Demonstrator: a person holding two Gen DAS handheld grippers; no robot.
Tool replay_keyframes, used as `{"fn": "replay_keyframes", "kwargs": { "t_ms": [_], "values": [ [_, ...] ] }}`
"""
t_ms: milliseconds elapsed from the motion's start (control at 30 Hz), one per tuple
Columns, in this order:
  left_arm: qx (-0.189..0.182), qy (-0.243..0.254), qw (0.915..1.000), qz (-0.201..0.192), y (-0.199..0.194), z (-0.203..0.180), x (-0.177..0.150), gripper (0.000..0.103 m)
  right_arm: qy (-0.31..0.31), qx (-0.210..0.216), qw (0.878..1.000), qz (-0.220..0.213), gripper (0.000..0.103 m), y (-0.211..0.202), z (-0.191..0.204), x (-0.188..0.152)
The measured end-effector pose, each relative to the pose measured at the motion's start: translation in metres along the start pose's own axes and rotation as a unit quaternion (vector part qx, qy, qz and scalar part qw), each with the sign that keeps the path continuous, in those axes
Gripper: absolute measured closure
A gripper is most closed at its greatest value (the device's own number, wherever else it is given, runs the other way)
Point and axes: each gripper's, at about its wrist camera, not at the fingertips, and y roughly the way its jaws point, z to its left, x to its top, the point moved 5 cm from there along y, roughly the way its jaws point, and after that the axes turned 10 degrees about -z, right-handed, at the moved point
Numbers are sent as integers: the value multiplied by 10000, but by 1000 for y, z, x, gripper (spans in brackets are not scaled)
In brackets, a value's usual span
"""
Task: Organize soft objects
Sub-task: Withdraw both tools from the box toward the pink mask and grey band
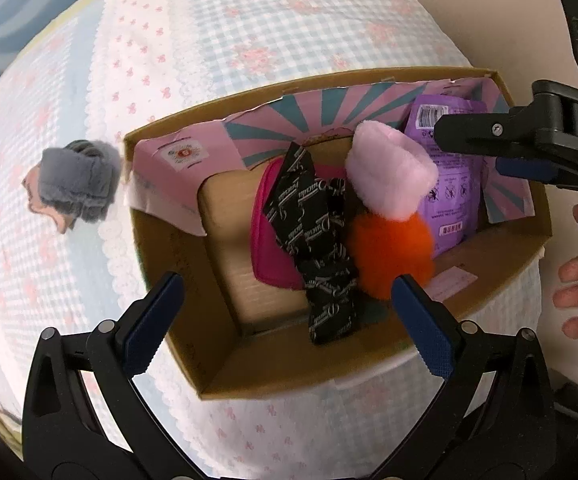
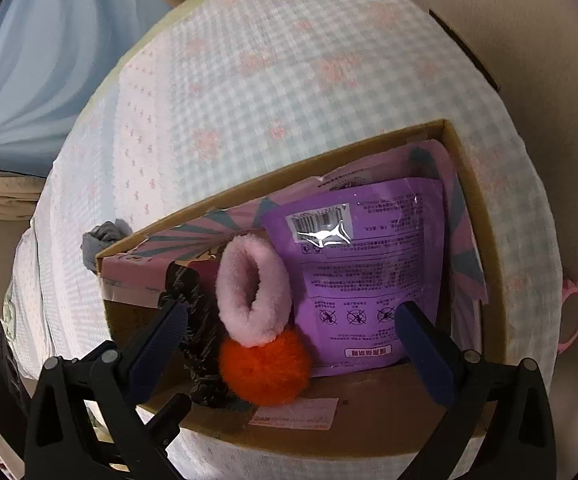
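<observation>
Am looking straight down past left gripper (image 1: 289,320), jaws standing wide, nothing between pads. Cardboard box (image 1: 369,364) sitting on checked floral bedspread (image 1: 249,24). Inside box: black lettered scrunchie (image 1: 321,240) lying over magenta pouch (image 1: 267,232), pink plush scrunchie (image 1: 389,168) resting on orange pom-pom (image 1: 391,248), purple packet (image 1: 449,184) leaning behind them. Grey headband (image 1: 75,184) lying outside box, just beside its left wall. Right gripper (image 1: 529,140) reaching in from right edge, person's fingers (image 1: 575,284) showing below.
</observation>
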Motion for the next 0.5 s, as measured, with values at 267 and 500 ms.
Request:
{"fn": "replay_keyframes", "kwargs": {
  "t_ms": [267, 500],
  "values": [
    [-75, -149, 9992, -375, -43, 10, 4, 0, -155, 93, 9994, -309, 0, -37, 22, -5],
    [-4, -245, 9956, -905, -100, 25, 3, 0, -661, -265, 9939, -845, 0, -99, 51, -15]
  ]
}}
